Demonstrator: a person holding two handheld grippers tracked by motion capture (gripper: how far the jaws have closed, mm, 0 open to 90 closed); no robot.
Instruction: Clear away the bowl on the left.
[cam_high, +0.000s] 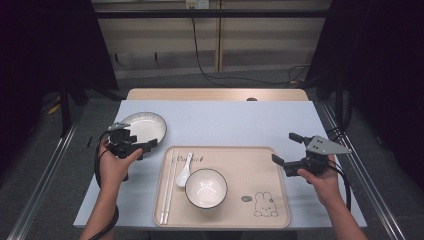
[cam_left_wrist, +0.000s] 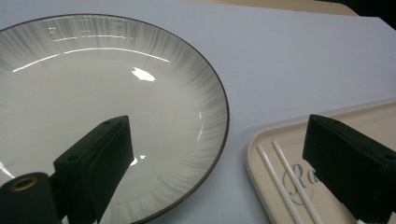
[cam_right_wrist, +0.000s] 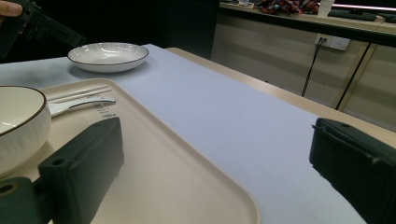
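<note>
A white plate with a dark rim (cam_high: 145, 126) (cam_left_wrist: 116, 93) (cam_right_wrist: 107, 55) lies on the pale blue table at the left. My left gripper (cam_high: 142, 140) (cam_left_wrist: 219, 140) hovers open at the plate's near right edge, one jaw over the plate and the other over the tray's corner. A beige tray (cam_high: 250, 165) (cam_left_wrist: 258, 149) (cam_right_wrist: 163, 163) holds a white bowl (cam_high: 206, 188) (cam_right_wrist: 18, 126), a white spoon (cam_high: 184, 170) (cam_right_wrist: 79, 105) and white chopsticks (cam_high: 167, 187) (cam_left_wrist: 280, 182) (cam_right_wrist: 77, 93). My right gripper (cam_high: 286, 148) (cam_right_wrist: 215, 144) stands open over the tray's right edge, holding nothing.
The tray has a rabbit drawing (cam_high: 265, 205) at its near right corner. A wooden table edge (cam_high: 215, 94) runs behind the blue surface. Metal rails (cam_high: 45, 175) flank the table, and cables (cam_high: 220, 77) lie on the floor beyond.
</note>
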